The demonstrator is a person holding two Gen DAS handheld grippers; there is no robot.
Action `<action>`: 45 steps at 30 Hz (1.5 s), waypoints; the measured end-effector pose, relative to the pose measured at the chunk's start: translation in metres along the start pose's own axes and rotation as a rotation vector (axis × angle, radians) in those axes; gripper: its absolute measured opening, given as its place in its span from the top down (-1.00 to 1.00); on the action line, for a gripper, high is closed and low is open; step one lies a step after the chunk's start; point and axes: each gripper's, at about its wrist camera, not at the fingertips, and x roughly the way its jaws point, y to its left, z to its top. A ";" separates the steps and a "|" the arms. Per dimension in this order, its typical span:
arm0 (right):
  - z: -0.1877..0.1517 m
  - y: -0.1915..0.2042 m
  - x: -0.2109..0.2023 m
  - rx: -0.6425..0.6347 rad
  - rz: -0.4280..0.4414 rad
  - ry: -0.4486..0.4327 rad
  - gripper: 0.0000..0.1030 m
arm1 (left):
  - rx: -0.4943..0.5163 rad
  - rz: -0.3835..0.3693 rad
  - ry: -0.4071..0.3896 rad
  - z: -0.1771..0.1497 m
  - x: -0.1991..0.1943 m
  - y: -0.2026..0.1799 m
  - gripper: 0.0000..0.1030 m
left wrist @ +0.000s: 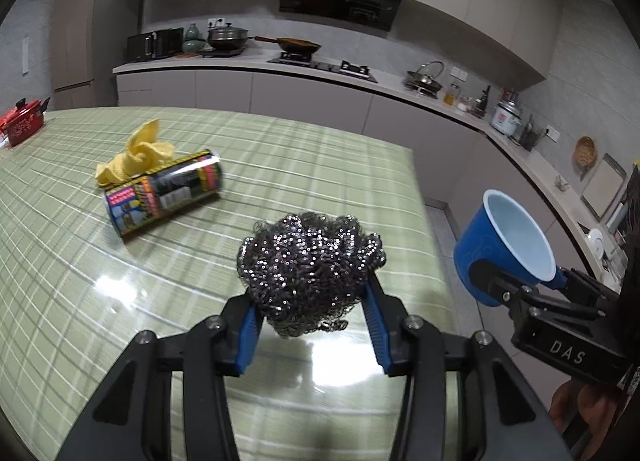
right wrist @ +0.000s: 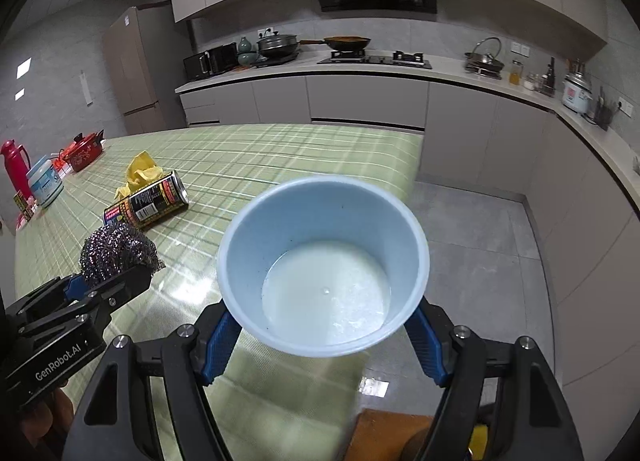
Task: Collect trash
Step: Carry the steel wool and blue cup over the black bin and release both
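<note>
Holding a scourer (left wrist: 310, 269) low in the middle of its own view, the left gripper (left wrist: 312, 321) has its blue pads pressed into both sides of the steel-wool ball, which hangs clear above the table (left wrist: 280, 149). The right gripper (right wrist: 324, 337) clamps a cup (right wrist: 324, 257) from both sides, blue outside and pale inside; it fills the centre of the right view and shows at the right edge of the left view.

The cup looks empty, so the step in hand appears to be bringing the first piece of trash to it. Next, the left gripper would have to travel rightward until the scourer is over the cup's mouth, then spread its fingers. The ball looks nearly as wide as the mouth, so the drop needs to be centred, and the cup tipped more upright.

The cup's mouth faces up and back toward the right camera, with its axis tilted toward the holder. The scourer is a rough ball with no clear long axis.

A can (left wrist: 164, 193) lies on its side at the left of the left view, its long axis running from lower left to upper right and its silvery end toward the upper right. A crumpled yellow wrapper (left wrist: 136, 155) sits touching it on the far side. Both appear to be still to collect.
</note>
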 end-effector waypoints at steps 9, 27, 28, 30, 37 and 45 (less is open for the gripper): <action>-0.034 -0.062 -0.055 0.057 -0.067 -0.018 -0.48 | 0.069 -0.074 0.009 -0.027 -0.016 -0.068 0.08; -0.136 -0.208 -0.126 0.189 -0.217 0.045 -0.48 | 0.203 -0.230 0.105 -0.110 -0.013 -0.217 0.08; -0.141 -0.213 -0.127 0.193 -0.219 0.052 -0.48 | 0.206 -0.232 0.111 -0.113 -0.012 -0.221 0.08; -0.157 -0.223 -0.128 0.200 -0.224 0.071 -0.48 | 0.212 -0.236 0.124 -0.122 -0.009 -0.230 0.08; -0.201 -0.248 -0.119 0.210 -0.215 0.145 -0.48 | 0.222 -0.225 0.194 -0.159 0.006 -0.251 0.08; -0.217 -0.262 -0.103 0.213 -0.188 0.185 -0.48 | 0.229 -0.194 0.261 -0.189 0.023 -0.264 0.08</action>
